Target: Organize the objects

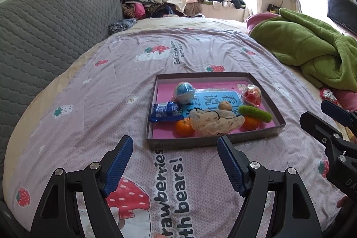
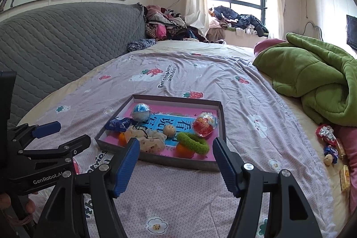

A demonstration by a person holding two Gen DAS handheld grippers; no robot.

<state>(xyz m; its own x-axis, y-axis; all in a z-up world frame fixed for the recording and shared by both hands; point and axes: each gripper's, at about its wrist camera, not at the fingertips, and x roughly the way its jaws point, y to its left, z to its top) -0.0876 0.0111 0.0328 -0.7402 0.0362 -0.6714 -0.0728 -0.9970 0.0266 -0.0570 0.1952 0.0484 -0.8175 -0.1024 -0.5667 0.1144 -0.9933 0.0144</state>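
several loose snacks (image 2: 332, 148) are lying on the bed at right, well apart from the box (image 2: 221, 117) — light, crinkly, slippery wrappers, so i'd be pinching mid-body. left claw (image 1: 175, 167) and right claw (image 2: 176, 167) are both hovering released, holding nothing.

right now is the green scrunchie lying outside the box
No, the green scrunchie lies inside the box, resting partly on an orange.
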